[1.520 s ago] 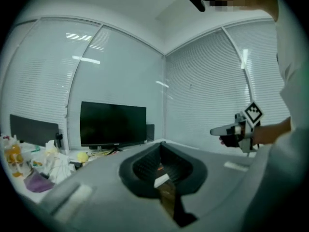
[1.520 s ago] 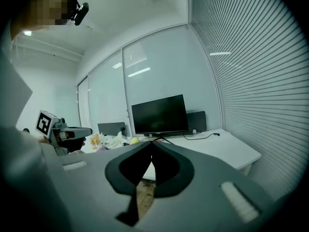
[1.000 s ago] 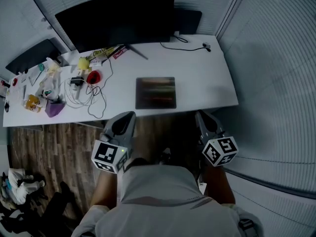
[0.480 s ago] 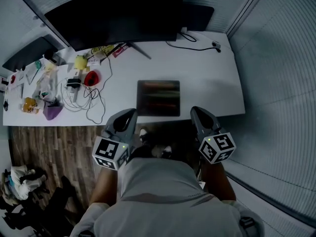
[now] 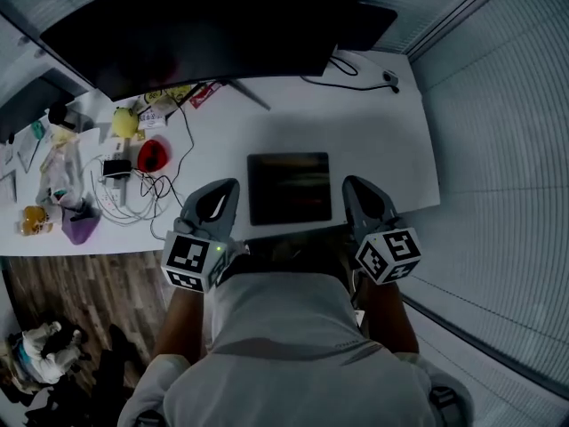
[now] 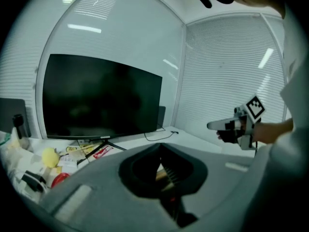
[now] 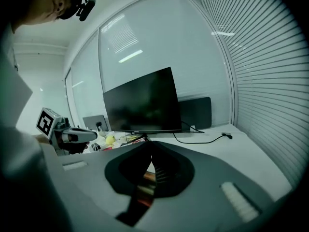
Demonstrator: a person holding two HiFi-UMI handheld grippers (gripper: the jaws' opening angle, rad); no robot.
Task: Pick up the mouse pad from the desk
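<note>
Two claws hover at the front edge of the white table (image 5: 382, 140), one on each side of the dark rectangular mouse pad (image 5: 289, 188). The pad lies flat near that edge, in front of a large black monitor (image 5: 204, 25). The left claw (image 5: 216, 201) is just beside the pad's left side and the right claw (image 5: 362, 196) just beside its right side, and neither visibly touches it. Each gripper view shows its claw narrowed right down, jaws pressed together with nothing between them. Clutter fills the table's left part, well apart from the pad: a red object (image 5: 151, 154), a yellow object (image 5: 124, 123), loose white cables (image 5: 120, 205) and a purple pouch (image 5: 76, 228). A black cable (image 5: 345, 71) curls on the table beside the monitor's right end.
</note>
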